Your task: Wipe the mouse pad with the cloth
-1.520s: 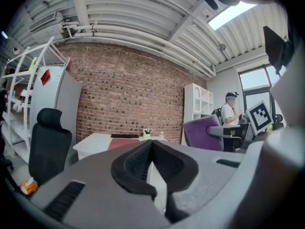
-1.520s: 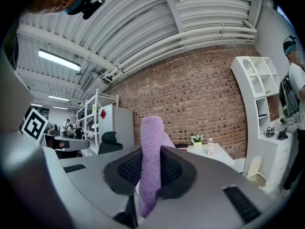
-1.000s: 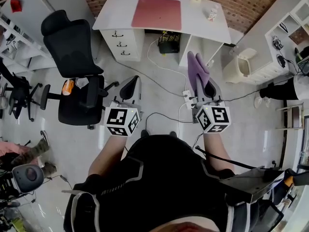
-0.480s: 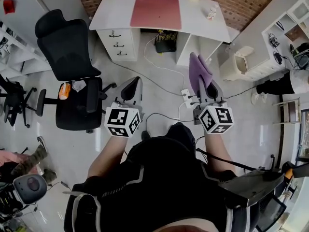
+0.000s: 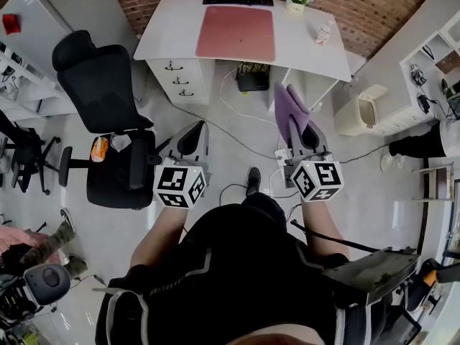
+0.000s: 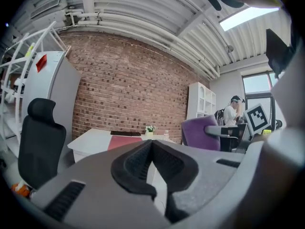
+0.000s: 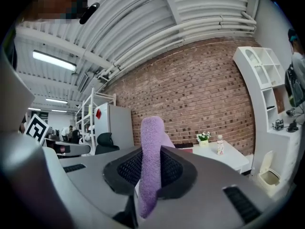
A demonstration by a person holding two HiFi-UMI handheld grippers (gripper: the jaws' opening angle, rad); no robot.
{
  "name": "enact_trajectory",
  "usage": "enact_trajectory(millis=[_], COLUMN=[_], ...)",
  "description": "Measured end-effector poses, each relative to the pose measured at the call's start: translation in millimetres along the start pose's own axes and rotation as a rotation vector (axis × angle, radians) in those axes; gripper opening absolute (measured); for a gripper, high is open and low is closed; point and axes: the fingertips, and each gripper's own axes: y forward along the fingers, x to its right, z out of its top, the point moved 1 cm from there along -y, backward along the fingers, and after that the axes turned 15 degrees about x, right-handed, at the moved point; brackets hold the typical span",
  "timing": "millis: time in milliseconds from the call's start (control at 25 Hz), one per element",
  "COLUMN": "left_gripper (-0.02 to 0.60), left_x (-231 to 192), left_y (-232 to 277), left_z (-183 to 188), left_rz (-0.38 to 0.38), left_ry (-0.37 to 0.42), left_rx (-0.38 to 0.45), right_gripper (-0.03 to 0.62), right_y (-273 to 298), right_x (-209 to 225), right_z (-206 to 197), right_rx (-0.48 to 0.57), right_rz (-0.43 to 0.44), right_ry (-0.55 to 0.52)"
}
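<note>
Cloth (image 5: 290, 106) clamped in right gripper (image 7: 151, 162); left gripper (image 6: 152, 149) closed, empty.

Head view: bright, even overhead light; white desk (image 5: 237, 27) near glare, faint soft shadow beneath desk. Fisheye bends walls either side of desk.
Left gripper view: ceiling panel (image 6: 248, 15) high right of desk blown out; black vignette at corners; left gripper (image 6: 152, 144) soft, out of focus.
Right gripper view: strip light (image 7: 53, 61) high left of desk; right gripper (image 7: 151, 161) and cloth (image 7: 151, 137) blurred; brick wall (image 7: 205, 99) behind desk sharp.
</note>
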Motion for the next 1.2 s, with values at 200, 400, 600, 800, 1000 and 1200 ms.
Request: enact_trajectory(millis=[200,400,600,800,1000,1200], left_gripper=[0.005,0.005,0.005,0.005,0.005,0.005], left_x=[-6.1,-6.7,1.6,7.7,7.9,2.7], left_y=[52.7,101.3,139.5,169.2,190.6,214.6], left_z=[8.5,2.8,-4.9,-16.1,-27.7,-31.5], left_rz=[0.009,0.033,0.028,0.045,0.056,0.030], left_ry=[0.025,0.034,0.057,0.087,0.095,0.070], left_rx=[0.013,-0.001,-0.025,-0.060,-0.098,-0.074], right_gripper=[0.058,0.058,0.058,0.058,0.058,0.058], right_y=[44.2,78.9,100.3,113.6,131.8,151.2], right_x=[43.1,84.0,118.8,150.5,170.3,186.0], right_z=[-2.6,-2.7,-6.0,-13.2,-25.3,-34.2], right_rx=[-0.004,-0.006,-0.013,-0.025,-0.052,-0.057], right_rz=[0.002,0.015,0.030,0.050,0.070,0.055], right_ry=[0.024,0.031,0.047,0.071,0.077,0.081])
